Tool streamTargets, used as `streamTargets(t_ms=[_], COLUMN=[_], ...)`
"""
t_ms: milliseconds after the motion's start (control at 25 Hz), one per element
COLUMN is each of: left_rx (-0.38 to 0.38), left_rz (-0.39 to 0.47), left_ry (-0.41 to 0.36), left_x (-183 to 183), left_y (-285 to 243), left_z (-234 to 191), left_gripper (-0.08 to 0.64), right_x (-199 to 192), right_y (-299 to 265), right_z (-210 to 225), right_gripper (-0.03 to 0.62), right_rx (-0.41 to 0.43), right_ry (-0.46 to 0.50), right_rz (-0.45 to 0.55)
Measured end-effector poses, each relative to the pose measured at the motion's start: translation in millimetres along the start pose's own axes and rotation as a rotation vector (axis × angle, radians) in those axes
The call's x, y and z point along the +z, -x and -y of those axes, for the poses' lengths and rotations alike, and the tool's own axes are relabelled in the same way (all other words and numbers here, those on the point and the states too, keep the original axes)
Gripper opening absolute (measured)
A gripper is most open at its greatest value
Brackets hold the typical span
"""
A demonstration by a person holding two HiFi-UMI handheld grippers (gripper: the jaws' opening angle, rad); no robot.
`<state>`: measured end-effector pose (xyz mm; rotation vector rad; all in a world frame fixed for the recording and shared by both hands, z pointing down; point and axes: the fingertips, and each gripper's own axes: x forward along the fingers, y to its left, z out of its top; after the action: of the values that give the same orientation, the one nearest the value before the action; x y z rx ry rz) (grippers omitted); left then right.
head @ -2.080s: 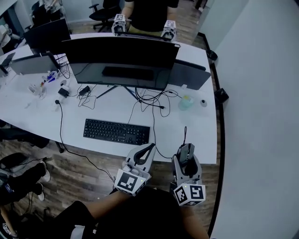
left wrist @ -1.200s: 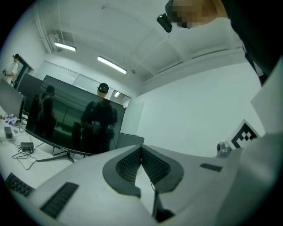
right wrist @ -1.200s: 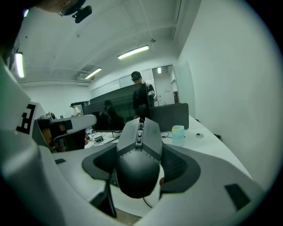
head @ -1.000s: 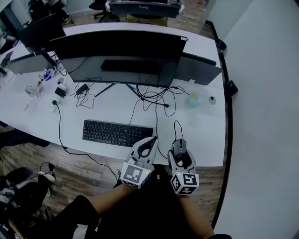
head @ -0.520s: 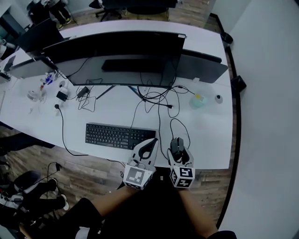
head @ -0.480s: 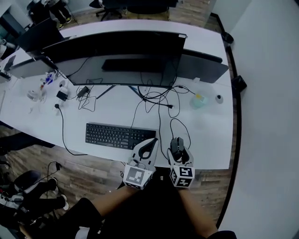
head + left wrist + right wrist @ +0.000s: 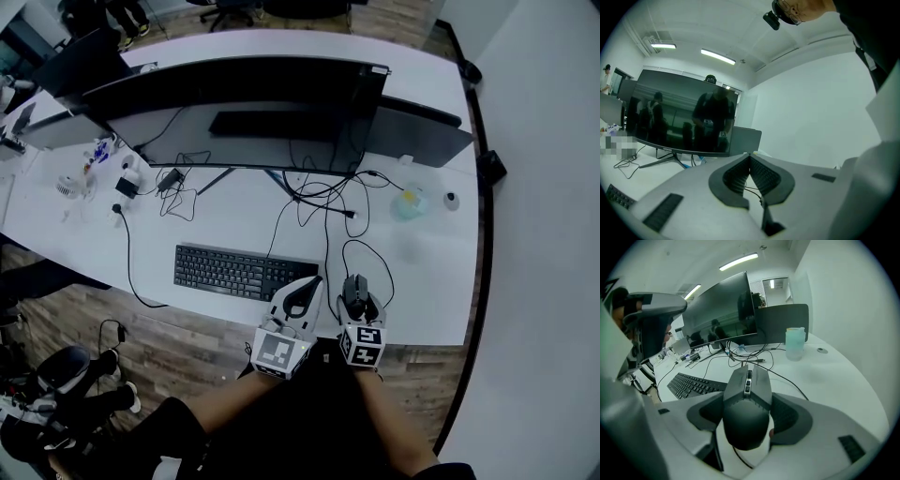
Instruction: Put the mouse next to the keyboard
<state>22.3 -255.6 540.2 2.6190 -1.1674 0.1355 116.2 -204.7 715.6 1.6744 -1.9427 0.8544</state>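
You've brought the mouse (image 7: pixel 354 287) in toward the keyboard (image 7: pixel 246 271).
Your right hand-held gripper (image 7: pixel 359 300), clamped on it, now hangs over the tabletop (image 7: pixel 422 281) edge; left hand-held gripper (image 7: pixel 313 283) closed, empty. Set-down looks next.

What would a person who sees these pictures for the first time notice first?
The eye goes first to the dark mouse, clamped between the jaws of the right gripper at the near edge of the white desk, just right of the black keyboard. Next come the wide dark monitor across the back of the desk and the left gripper, shut and empty, beside the mouse.
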Motion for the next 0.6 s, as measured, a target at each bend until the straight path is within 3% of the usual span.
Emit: streamTargets(t_ms=[400,600], left_rx=[0.035,0.096], left_rz=[-0.028,-0.024], left_ry=[-0.018,0.018], left_x=[-1.3,0.5], left_y=[-11.5,-12.8], left_z=[-11.3,-23.0], left_gripper=[0.003,0.003], right_x=[-24.8,-35.9], right_y=[-37.7,-51.6], right_z=[17.4,15.1], right_gripper=[0.307,0.307], right_rx=[0.000,-0.006], right_ry=[0.022,0.006], right_rz=[-0.083,-0.120])
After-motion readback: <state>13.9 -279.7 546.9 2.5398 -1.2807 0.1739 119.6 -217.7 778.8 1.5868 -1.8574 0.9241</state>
